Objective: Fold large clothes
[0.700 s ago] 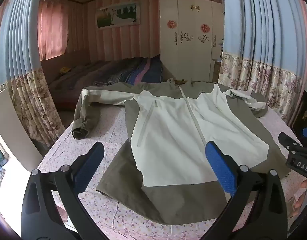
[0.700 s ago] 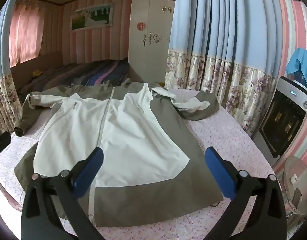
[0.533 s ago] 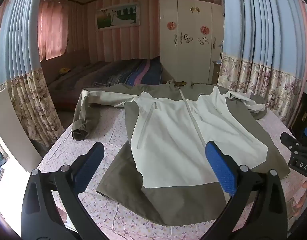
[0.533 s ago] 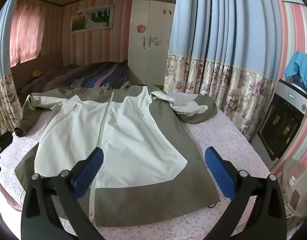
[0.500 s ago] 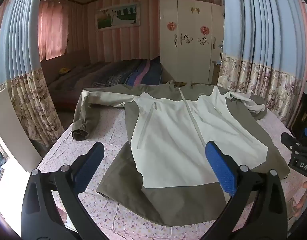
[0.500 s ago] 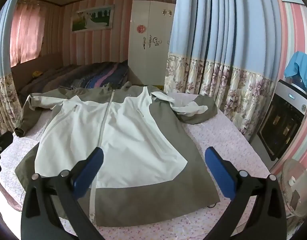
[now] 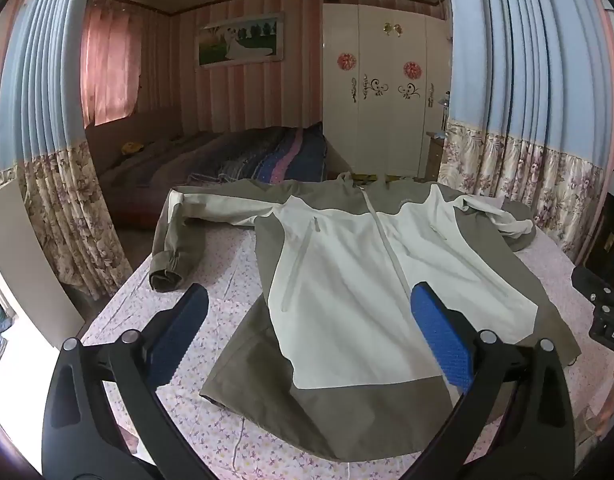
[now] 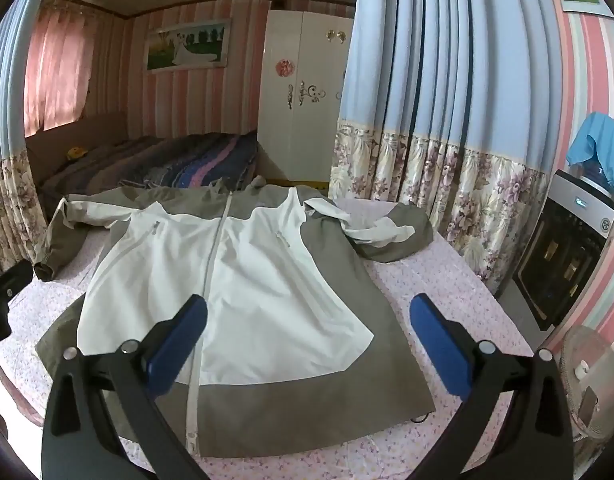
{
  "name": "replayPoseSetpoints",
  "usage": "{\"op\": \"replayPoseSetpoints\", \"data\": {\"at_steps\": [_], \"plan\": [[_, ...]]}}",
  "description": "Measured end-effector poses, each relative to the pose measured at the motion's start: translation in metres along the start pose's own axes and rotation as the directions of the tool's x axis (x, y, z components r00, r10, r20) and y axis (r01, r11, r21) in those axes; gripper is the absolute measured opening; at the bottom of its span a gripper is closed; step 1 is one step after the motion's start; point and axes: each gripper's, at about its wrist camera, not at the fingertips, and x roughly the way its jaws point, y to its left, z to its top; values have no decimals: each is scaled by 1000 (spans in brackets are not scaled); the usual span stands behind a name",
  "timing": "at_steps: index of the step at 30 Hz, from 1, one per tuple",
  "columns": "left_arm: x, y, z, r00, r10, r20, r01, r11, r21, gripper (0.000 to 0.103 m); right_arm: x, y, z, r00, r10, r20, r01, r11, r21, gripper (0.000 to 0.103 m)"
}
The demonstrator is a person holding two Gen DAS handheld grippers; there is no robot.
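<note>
Here both the left gripper (image 7: 309, 326) and the right gripper (image 8: 307, 326) hang wide and empty above the near hem of the jacket (image 7: 371, 280), spread front-up on the floral-clothed counter (image 8: 459, 304). It looks a light, limp, slick shell that will slide; pinch the left sleeve (image 7: 175, 256) at the cuff or the crumpled right sleeve (image 8: 387, 232).

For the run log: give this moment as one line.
jacket: flat, unfolded | left gripper: open, empty | right gripper: open, empty

The jacket (image 7: 347, 280) was smooth, matt cloth, white and olive. It lay on a thin floral cotton sheet (image 7: 227, 264). Gripper pads (image 7: 441, 332) looked like textured blue rubber on matt black plastic arms.
</note>
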Motion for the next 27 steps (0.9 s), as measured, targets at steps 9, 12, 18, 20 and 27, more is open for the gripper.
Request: {"op": "replayPoseSetpoints", "data": {"at_steps": [9,12,18,20,27], "plan": [[5,-5,2,1000,6,-5,-6,1000,12,100,5,-5,3,1000,-4,1,4,1000,8,101],[9,-6,4,1000,10,-5,-10,1000,14,100,6,-6,3,1000,-5,0,5,1000,9,101],[13,-7,6,1000,10,-9,-10,1000,18,100,14,-13,8,1000,-13,0,13,1000,10,101],[18,-9,9,1000,13,-13,-13,1000,23,100,20,-15,11,1000,-16,-2,16,1000,12,101],[40,-12,19,999,18,-40,-18,1000,16,100,42,-16,18,999,-28,-22,28,1000,3,101]]}}
